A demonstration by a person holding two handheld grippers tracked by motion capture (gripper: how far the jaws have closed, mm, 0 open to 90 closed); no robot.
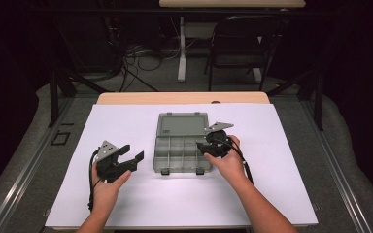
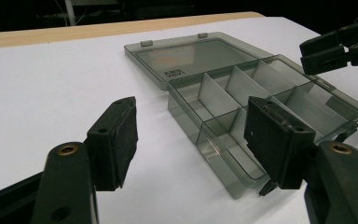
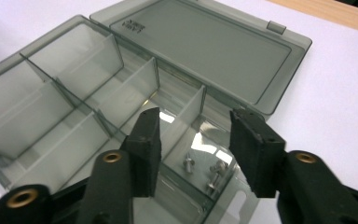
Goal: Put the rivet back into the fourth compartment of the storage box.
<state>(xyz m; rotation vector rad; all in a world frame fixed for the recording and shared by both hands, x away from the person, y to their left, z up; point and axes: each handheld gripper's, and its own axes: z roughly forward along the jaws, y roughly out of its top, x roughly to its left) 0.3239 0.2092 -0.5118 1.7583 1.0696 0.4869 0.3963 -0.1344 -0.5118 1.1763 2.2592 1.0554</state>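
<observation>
1. below the right gripper (image 3: 193,140), directly between its spread jaws, lay the screws (image 3: 204,171) in the box's (image 1: 181,145) near right compartment; the move ahead looked like a short drop straight down.
2. right gripper (image 1: 212,143) hovered over the box's right edge, jaws apart, holding nothing.
3. left gripper (image 1: 128,154) stood well apart on the box's left, over the white sheet (image 1: 126,121), jaws spread and empty; in the left gripper view (image 2: 191,135) it pointed toward the box (image 2: 261,112).
4. the right hand was clearly the nearer one to the screws.
5. box: smoky clear plastic, long axis across the table, centred on the sheet, lid (image 1: 182,124) folded flat open on the far side, dividers upright.
6. screws: a few small, bright metal pieces, lying close together on the compartment floor near its corner; exact count was hard to tell. the other compartments looked empty.
7. judgement: the dividers left little room beside the jaws, so a narrow, vertical entry seemed needed.
</observation>
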